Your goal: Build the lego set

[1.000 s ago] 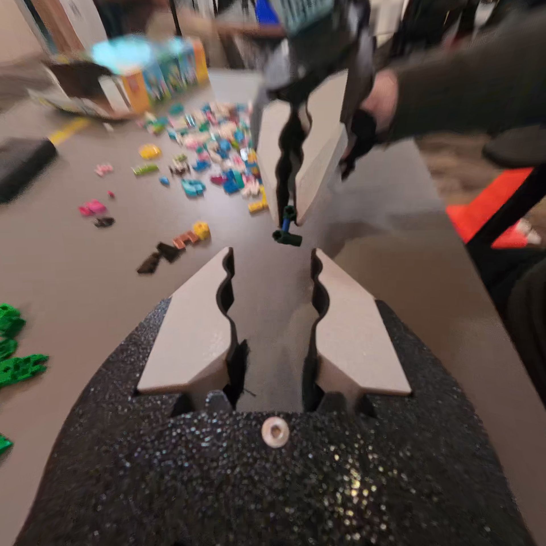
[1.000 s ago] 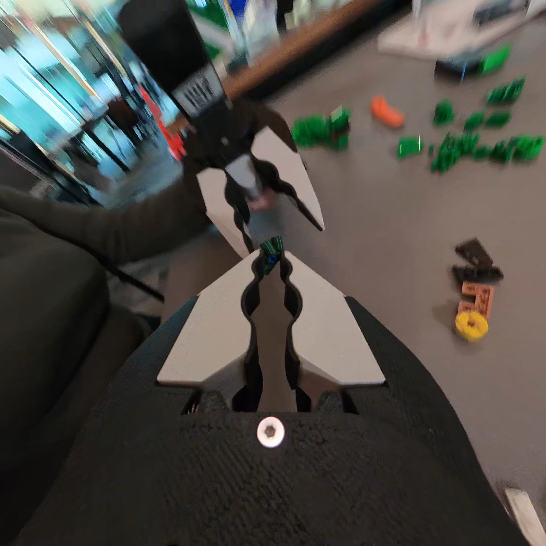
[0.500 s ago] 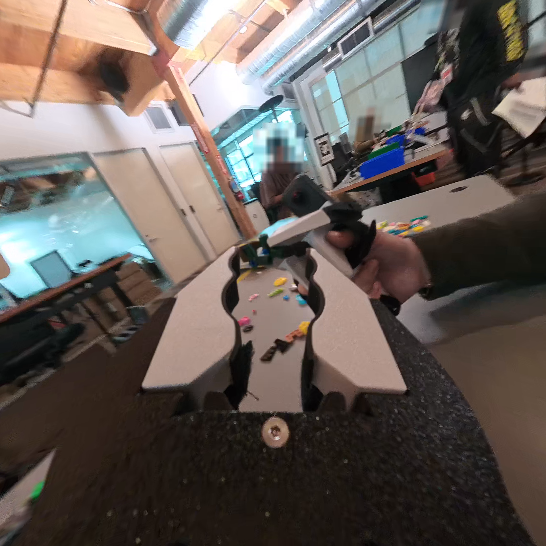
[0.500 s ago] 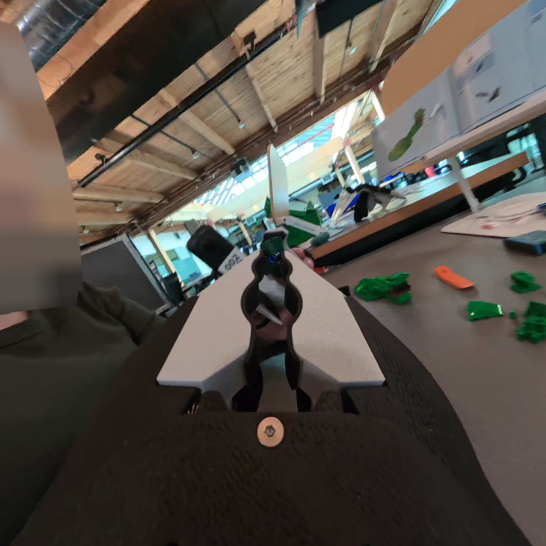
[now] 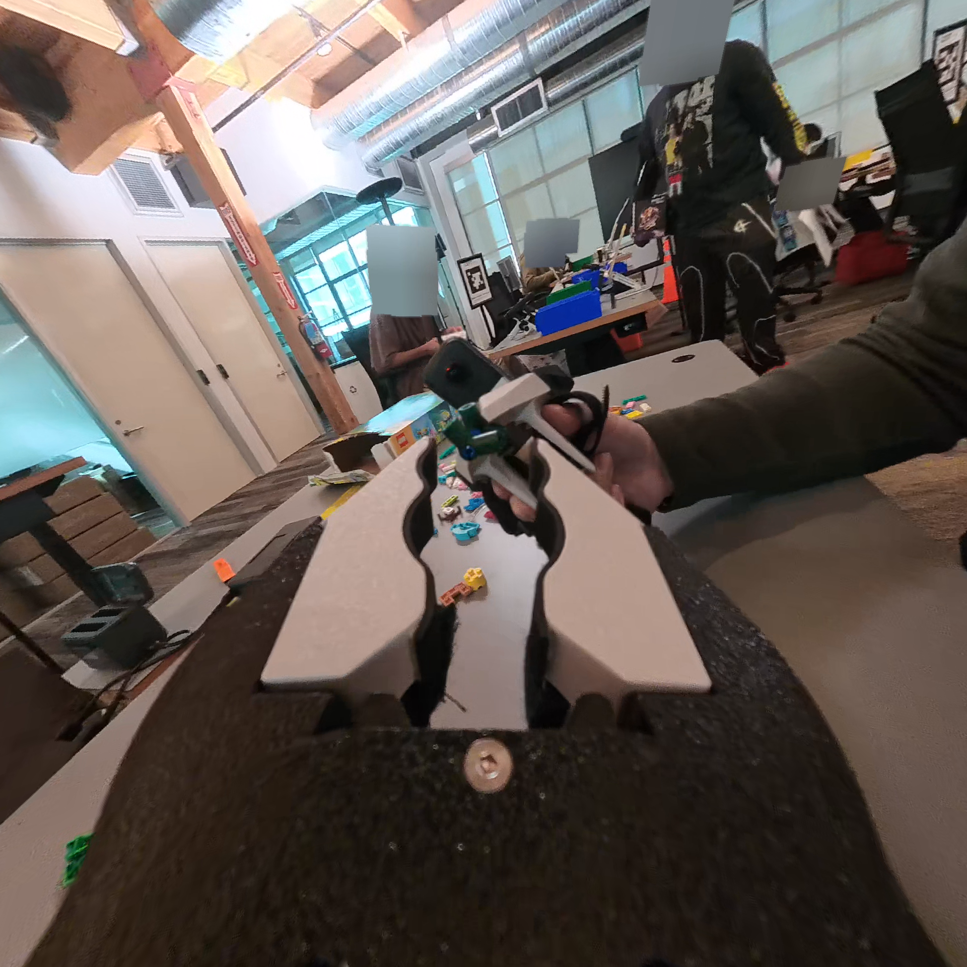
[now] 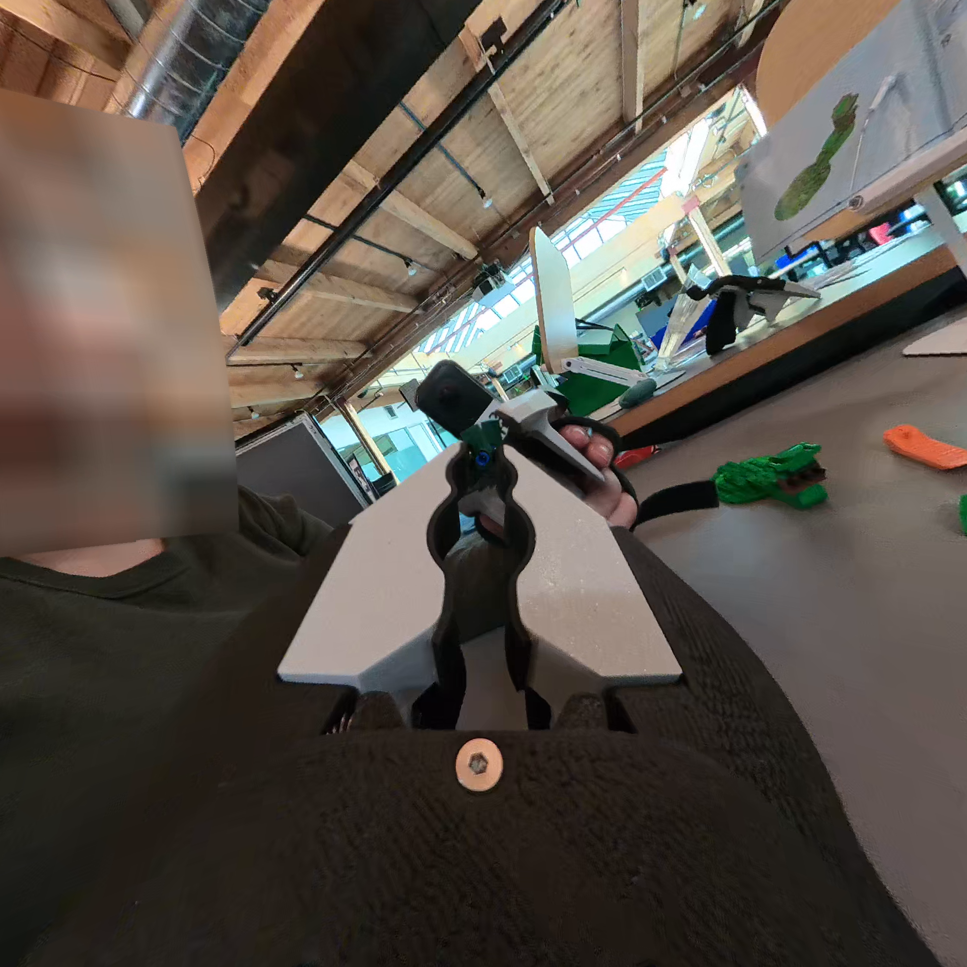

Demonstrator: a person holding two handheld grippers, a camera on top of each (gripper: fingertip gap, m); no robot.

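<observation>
My right gripper point(image 6: 481, 451) is shut on a small dark green Lego piece with a blue pin point(image 6: 481, 442), held up in the air at its fingertips. My left gripper point(image 5: 484, 450) is open and empty, raised and pointed at the right one. In the left wrist view the green piece point(image 5: 479, 437) sits at the tip of the right gripper, just beyond the gap between my left fingers point(image 5: 366, 575). I cannot tell if they touch it. In the right wrist view the left gripper's fingers point(image 6: 554, 445) stand spread just behind the piece.
On the grey table point(image 5: 785, 654) lie several loose coloured bricks point(image 5: 465, 529), a yellow and an orange piece point(image 5: 465, 586) and a Lego box point(image 5: 413, 434). Green pieces point(image 6: 764, 476) and an orange separator point(image 6: 926, 452) lie to the right. People stand in the background.
Both grippers have lifted off the table and tilted up to face each other, and have come closer together. The right one has kept hold of the green piece. The left has stayed open.
</observation>
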